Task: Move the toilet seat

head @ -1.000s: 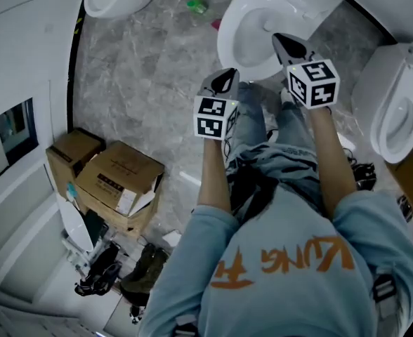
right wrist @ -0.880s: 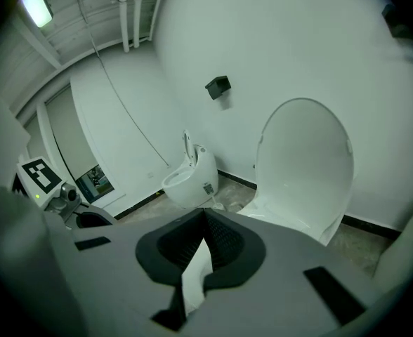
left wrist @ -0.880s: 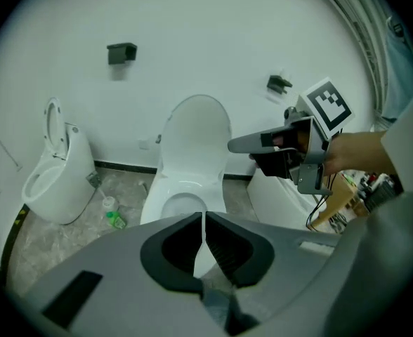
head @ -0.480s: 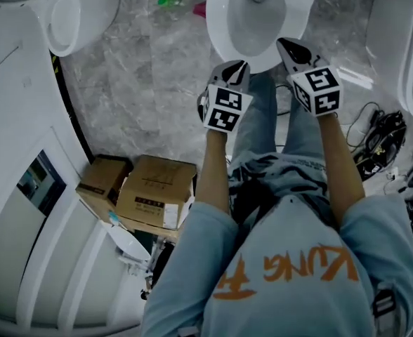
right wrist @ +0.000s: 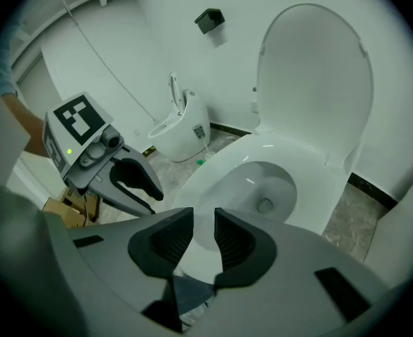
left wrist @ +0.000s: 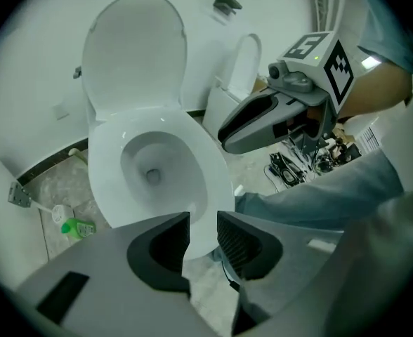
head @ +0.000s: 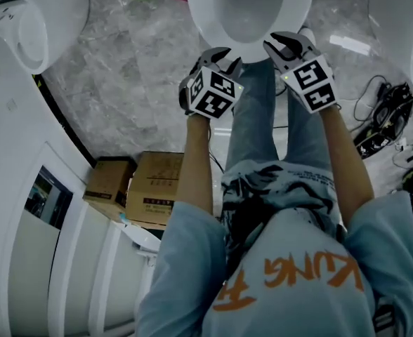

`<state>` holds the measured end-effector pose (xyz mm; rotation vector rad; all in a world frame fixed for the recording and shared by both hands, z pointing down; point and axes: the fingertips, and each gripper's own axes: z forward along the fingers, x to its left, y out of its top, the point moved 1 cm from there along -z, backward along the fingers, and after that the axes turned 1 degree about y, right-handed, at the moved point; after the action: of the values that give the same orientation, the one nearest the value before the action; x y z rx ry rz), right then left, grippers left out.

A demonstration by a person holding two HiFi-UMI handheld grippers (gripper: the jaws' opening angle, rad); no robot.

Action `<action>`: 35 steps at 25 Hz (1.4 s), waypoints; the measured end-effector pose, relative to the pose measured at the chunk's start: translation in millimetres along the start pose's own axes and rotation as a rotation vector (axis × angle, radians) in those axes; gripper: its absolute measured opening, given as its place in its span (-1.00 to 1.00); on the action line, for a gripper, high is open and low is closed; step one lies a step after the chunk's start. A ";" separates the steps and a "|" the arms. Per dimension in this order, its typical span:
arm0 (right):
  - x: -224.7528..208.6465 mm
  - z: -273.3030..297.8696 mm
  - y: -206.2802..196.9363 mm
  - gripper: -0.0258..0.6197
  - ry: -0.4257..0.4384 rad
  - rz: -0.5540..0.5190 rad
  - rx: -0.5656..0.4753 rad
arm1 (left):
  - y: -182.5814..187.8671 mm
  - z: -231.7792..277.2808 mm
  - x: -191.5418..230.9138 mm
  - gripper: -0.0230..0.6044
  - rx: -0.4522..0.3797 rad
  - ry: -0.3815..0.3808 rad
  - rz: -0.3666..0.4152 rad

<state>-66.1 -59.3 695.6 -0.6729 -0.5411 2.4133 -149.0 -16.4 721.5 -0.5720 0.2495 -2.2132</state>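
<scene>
Left tongs (head: 222,55) and right tongs (head: 289,43) have just parted slightly, empty, near the toilet rim (head: 202,16).

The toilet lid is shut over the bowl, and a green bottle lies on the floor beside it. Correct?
Not quite: the toilet lid stands raised, leaving the bowl open, as the left gripper view shows. The green bottle does lie on the floor beside it.

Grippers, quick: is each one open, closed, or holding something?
Left gripper: open, jaws have just been opening, nothing gripped between them.
Right gripper: open, jaws have just been opening, nothing gripped between them.
</scene>
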 end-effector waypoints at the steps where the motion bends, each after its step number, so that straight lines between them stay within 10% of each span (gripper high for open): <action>1: 0.8 6.8 -6.6 -0.61 0.009 -0.019 0.018 | -5.4 5.8 1.2 -0.58 0.017 -0.011 0.027; 16: 43.3 97.3 -110.2 0.15 0.221 -0.503 0.365 | -60.6 82.6 4.8 -0.03 0.241 -0.159 0.482; 35: 47.4 145.3 -144.7 0.14 0.274 -0.757 0.597 | -75.8 105.5 5.6 0.17 0.374 -0.259 0.912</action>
<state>-122.8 47.1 868.1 -0.4146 0.0603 1.6030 -152.6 29.5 843.2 -0.4099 -0.0486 -1.2424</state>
